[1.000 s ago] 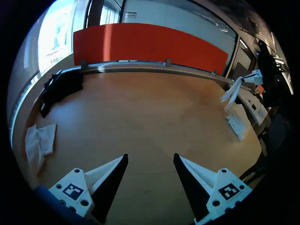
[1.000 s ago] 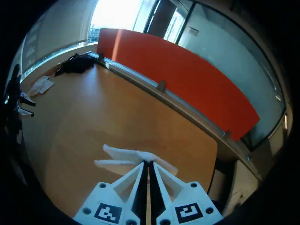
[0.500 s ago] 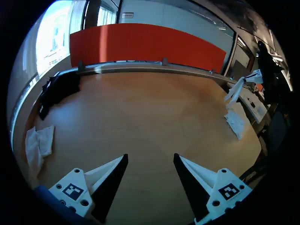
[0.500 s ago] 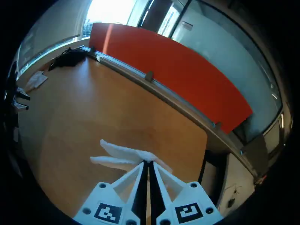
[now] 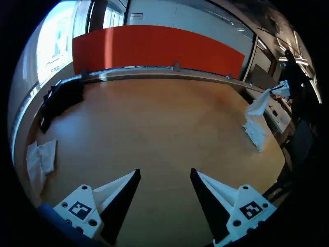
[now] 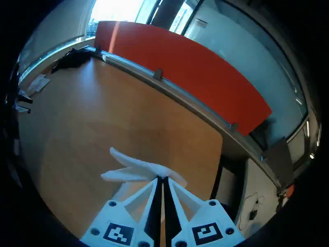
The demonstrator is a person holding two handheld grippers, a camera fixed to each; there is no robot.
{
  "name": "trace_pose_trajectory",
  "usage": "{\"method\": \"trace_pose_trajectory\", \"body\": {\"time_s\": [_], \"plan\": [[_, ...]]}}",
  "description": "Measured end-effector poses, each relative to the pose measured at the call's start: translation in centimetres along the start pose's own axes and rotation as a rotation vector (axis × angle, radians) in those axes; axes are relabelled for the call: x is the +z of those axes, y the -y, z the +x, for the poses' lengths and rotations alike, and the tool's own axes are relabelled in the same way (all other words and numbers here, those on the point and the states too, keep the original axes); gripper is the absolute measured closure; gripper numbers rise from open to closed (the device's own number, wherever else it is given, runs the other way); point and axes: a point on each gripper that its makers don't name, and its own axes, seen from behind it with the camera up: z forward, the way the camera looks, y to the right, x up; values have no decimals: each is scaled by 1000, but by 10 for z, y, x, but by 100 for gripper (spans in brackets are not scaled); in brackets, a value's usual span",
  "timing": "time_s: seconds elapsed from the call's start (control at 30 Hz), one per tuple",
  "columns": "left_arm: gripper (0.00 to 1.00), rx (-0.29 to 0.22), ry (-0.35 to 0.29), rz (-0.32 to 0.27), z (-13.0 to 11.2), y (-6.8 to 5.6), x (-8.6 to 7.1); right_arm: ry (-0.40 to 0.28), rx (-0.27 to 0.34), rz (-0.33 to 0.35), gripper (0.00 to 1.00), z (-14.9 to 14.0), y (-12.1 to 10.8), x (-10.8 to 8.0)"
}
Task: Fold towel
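In the left gripper view, the left tool point(image 5: 164, 171) hung open and empty over the counter's point(image 5: 164, 119) near edge. The towel point(image 5: 255, 123) lay well apart at the right edge, one end raised. In the right gripper view, the right tool point(image 6: 163, 180) was clamped on the towel's corner. This was likely the lifting step, and next the left tool would need to take another corner.

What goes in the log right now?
right gripper: shut on white cloth towel | left gripper: open, empty | towel: one end raised

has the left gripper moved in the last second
Yes, slightly rightward: the left gripper has turned, since the orange panel sits further left in its view.
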Motion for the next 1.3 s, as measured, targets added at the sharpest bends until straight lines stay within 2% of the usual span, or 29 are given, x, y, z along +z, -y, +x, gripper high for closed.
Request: {"method": "trace_pose_trajectory", "body": {"time_s": [0.7,0.97,1.3], "plan": [[10,27,5,-21,-1,-13,1,84,49,-16,98,-90,21,-20],[11,41,6,-19,-1,-15,0,126,99,-44,98,-126,16,-15],[11,42,12,-5,-3,-11,-2,186,192,-62,98,-173,19,2]]}}
